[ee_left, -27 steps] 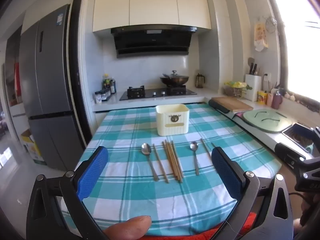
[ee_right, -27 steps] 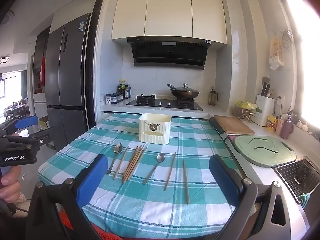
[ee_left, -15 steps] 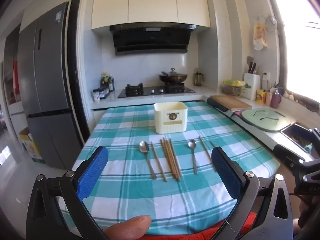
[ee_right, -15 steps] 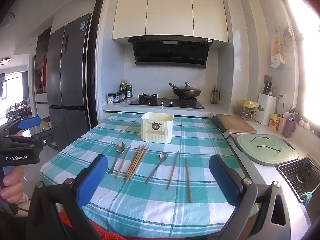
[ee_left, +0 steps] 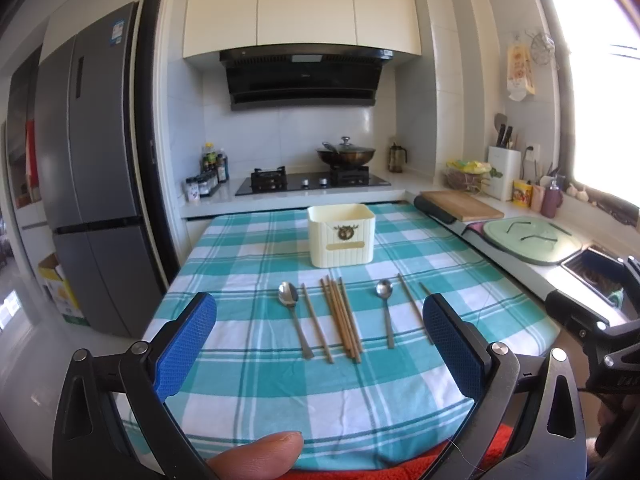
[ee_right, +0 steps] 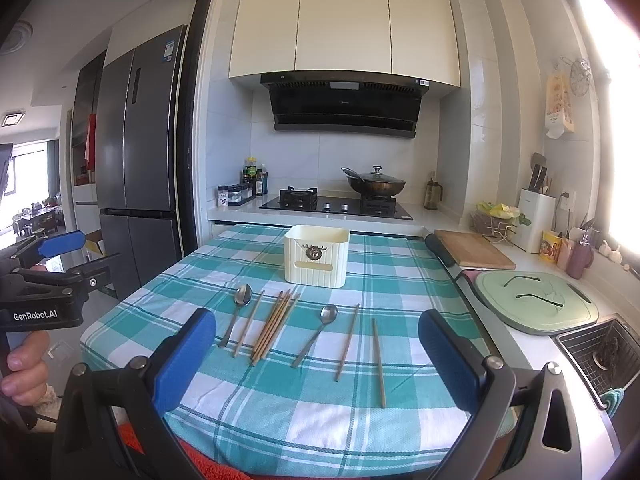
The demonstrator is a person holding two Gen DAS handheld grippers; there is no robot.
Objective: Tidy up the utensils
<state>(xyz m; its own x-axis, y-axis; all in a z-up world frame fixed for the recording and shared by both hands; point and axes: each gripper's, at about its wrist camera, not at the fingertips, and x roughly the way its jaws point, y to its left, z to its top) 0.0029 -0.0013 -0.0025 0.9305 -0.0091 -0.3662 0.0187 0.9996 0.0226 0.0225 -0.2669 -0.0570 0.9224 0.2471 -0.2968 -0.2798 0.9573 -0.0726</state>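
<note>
Utensils are laid in a row on the teal-and-white checked cloth point(ee_left: 248, 380) that covers the counter point(ee_right: 532, 344), just in front of a cream holder box point(ee_left: 341, 236) standing upright toward the far side of the cloth. What is inside the holder box cannot be made out from either view; only its open top and pale inner walls are seen. A green lid point(ee_right: 536, 300) is seen lying flat on the counter to the right of the cloth, and a sink basin point(ee_right: 600, 352) is set beside it; something dark lies at the basin's bottom but cannot be identified. On the stove behind, a lidded wok point(ee_right: 376, 184) is seen. Within the row, a bundle of wooden chopsticks point(ee_left: 342, 318) is placed in the middle, with the left spoon point(ee_left: 290, 304) and a single chopstick point(ee_left: 316, 328) beside it, and the right spoon point(ee_left: 385, 300) and further loose chopsticks point(ee_right: 362, 344) on the other side. The left hand-held gripper point(ee_left: 320, 356) is held over the near edge with its blue pads wide apart and nothing between them; the right hand-held gripper point(ee_right: 316, 360) is likewise spread apart and empty.
</note>
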